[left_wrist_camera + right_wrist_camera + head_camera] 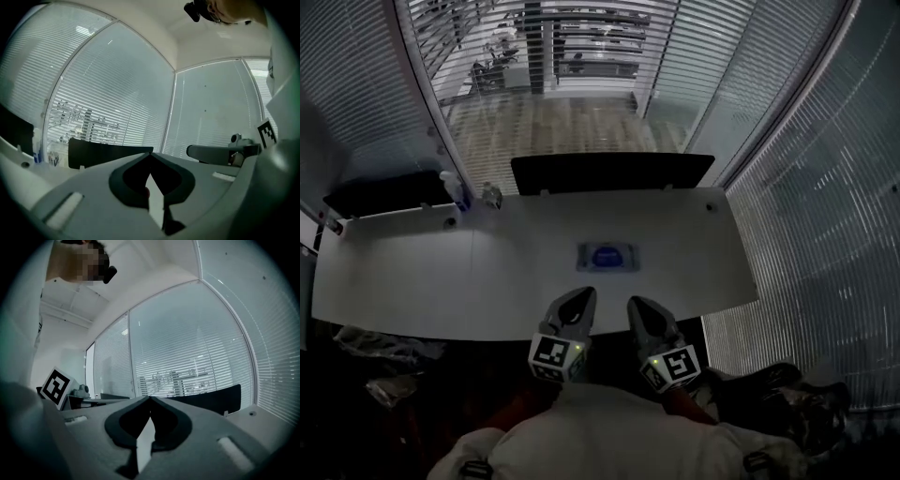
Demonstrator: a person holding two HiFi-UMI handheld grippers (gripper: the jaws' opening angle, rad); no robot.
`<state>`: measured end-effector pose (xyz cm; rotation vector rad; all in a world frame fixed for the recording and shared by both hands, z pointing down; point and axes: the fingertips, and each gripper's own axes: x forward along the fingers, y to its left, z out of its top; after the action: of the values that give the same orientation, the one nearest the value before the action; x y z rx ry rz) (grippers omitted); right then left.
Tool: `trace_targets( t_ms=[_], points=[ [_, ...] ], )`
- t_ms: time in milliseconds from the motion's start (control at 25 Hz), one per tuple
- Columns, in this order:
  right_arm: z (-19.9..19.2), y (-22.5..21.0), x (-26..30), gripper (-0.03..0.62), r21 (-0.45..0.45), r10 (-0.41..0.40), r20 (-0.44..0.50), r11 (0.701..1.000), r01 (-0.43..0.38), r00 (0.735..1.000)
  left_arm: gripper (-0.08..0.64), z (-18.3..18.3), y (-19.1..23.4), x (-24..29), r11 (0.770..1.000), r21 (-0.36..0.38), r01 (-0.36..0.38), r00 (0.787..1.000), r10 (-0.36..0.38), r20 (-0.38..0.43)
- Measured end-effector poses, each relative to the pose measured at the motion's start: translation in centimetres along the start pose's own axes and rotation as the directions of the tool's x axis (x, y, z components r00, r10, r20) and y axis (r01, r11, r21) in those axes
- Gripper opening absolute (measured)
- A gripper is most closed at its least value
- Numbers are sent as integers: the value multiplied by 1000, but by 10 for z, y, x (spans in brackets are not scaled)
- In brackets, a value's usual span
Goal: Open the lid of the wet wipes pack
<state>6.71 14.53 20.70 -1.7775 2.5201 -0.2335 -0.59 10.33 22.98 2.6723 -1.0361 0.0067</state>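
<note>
The wet wipes pack point(607, 257), pale with a blue lid, lies flat near the middle of the white table point(412, 281). Both grippers hover side by side at the table's near edge, short of the pack. My left gripper point(582, 298) is shut with nothing in it, its tips meeting point(149, 154). My right gripper point(636, 305) is shut and empty too, its jaw tips together point(150, 399). Neither gripper view shows the pack; both look level over the table toward the blinds.
A dark monitor panel point(612, 172) stands along the table's far edge. A small bottle point(456, 190) and a small object point(492, 196) sit at the far left corner. Glass walls with blinds point(825, 216) surround the table. Dark bags point(787, 389) lie on the floor at right.
</note>
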Motion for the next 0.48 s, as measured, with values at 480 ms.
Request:
trace_targets(
  t_ms=[480],
  points=[
    [16,-13,95,0,-6,-23,-28,1000,23,999,2,31,79,54,1000,-16,11,1000,-11,-2]
  ],
)
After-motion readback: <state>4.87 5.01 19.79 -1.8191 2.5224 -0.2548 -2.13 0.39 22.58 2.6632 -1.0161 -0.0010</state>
